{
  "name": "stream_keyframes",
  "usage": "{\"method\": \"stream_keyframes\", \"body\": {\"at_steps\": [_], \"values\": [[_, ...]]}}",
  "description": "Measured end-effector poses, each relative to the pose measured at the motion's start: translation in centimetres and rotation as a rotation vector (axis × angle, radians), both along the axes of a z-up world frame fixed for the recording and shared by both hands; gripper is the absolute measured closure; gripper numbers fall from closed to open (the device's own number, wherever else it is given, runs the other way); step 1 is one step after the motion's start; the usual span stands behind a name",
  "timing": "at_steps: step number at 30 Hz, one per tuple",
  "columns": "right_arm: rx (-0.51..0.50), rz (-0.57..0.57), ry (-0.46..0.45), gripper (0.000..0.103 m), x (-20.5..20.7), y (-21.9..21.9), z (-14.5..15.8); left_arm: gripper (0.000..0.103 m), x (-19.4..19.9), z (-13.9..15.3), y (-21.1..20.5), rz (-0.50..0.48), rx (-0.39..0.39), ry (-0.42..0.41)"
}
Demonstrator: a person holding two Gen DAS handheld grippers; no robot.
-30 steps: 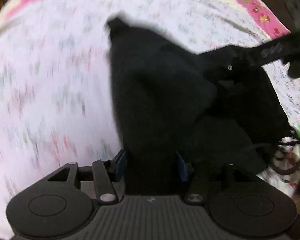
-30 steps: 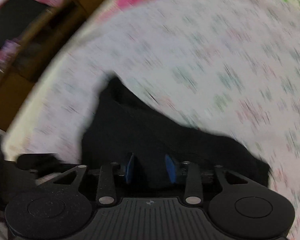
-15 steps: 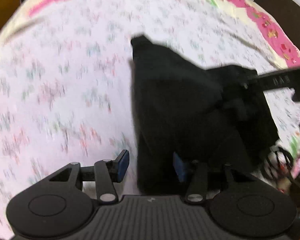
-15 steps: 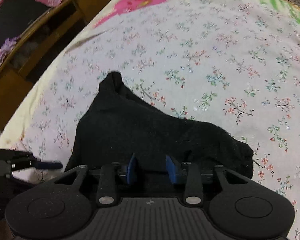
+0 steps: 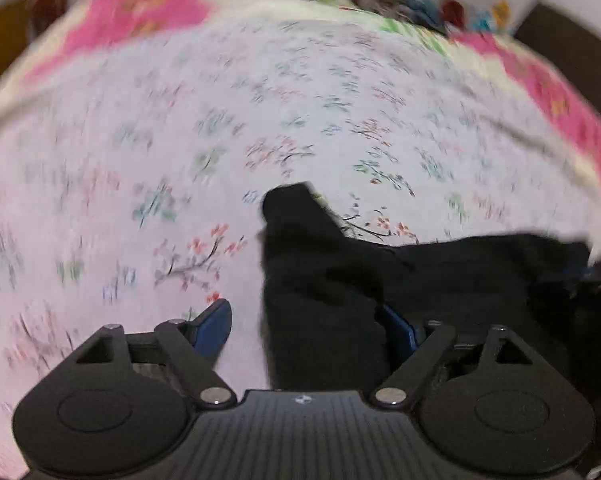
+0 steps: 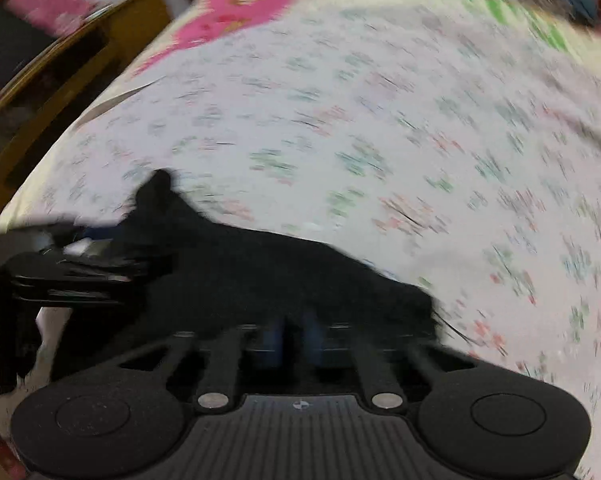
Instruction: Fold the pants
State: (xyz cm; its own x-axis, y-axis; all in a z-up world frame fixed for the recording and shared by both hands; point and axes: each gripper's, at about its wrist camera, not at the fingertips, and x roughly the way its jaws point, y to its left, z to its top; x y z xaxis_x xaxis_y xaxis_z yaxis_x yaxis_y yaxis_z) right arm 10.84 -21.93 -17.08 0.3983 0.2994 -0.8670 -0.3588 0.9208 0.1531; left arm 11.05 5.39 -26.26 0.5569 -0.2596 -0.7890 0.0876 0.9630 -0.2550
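On the floral bed sheet (image 5: 148,152), left wrist view: black pants (image 5: 324,300) lie bunched in a compact heap, one corner poking up. Left gripper (image 5: 306,326) jaws spread wide, cloth lying between them but not pinched. Looks partly folded; final flattening and squaring likely left.

Right wrist view: right gripper (image 6: 294,338) jaws nearly together, fabric at the tips, too blurred to tell whether they pinch it. Only this view shows the wooden furniture (image 6: 72,64) beside the bed.
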Motion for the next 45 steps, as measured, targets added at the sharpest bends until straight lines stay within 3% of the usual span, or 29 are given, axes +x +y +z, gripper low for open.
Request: {"method": "stream_keyframes", "body": {"at_steps": [2, 4, 7, 9, 10, 13, 15, 17, 19, 21, 24, 28, 32, 37, 42, 45], "values": [[0.111, -0.076, 0.071, 0.103, 0.7, -2.4, -0.4, 0.013, -0.4, 1.1, -0.2, -0.002, 0.009, 0.008], [0.171, -0.124, 0.106, 0.103, 0.7, -3.3, 0.0, 0.014, -0.4, 2.7, -1.3, -0.03, 0.075, -0.023], [0.173, -0.106, 0.041, 0.103, -0.6, -2.8, 2.4, 0.015, -1.0, 4.9, -3.2, -0.077, 0.195, -0.095], [0.16, -0.093, -0.004, 0.089, -1.3, -2.5, 3.7, 0.015, -0.8, 6.0, -3.3, -0.097, 0.214, -0.113], [0.12, -0.073, -0.029, 0.087, -1.6, -2.3, 3.9, 0.014, -0.8, 6.1, -3.7, -0.101, 0.227, -0.111], [0.098, -0.1, 0.019, 0.093, -1.3, -2.9, 2.8, 0.015, -0.7, 5.1, -4.5, -0.113, 0.282, -0.047], [0.134, -0.114, -0.017, 0.09, -2.1, -3.7, 3.8, 0.015, -1.8, 5.3, -4.1, -0.089, 0.25, -0.037], [0.142, -0.147, -0.025, 0.064, -2.9, -5.0, 4.3, 0.015, -2.9, 4.9, -3.6, -0.074, 0.213, 0.011], [0.136, -0.187, 0.0, 0.063, -3.8, -6.6, 3.9, 0.015, -4.2, 4.7, -3.0, -0.089, 0.247, 0.021], [0.124, -0.221, 0.063, 0.056, -4.1, -8.0, 2.7, 0.015, -4.6, 4.4, -2.5, -0.106, 0.24, 0.057], [0.203, -0.263, 0.148, 0.054, -3.7, -9.1, 1.0, 0.015, -4.1, 3.6, -1.4, -0.113, 0.114, 0.127], [0.259, -0.294, 0.215, 0.048, -3.0, -9.4, -1.5, 0.013, -2.8, 1.9, -1.5, -0.13, 0.012, 0.187], [0.326, -0.307, 0.272, 0.046, -3.1, -8.9, -3.3, 0.0, -2.1, 0.2, -2.4, -0.164, -0.003, 0.21], [0.384, -0.3, 0.273, 0.045, -3.1, -8.2, -1.9, 0.001, -2.5, 1.4, -3.6, -0.218, -0.016, 0.202], [0.48, -0.327, 0.3, 0.045, -3.4, -10.5, -2.4, 0.001, -2.0, 0.8, -2.6, -0.216, -0.079, 0.243], [0.528, -0.338, 0.316, 0.04, -3.4, -12.3, -2.4, 0.001, -2.0, 0.9, -2.5, -0.244, -0.071, 0.25]]}}
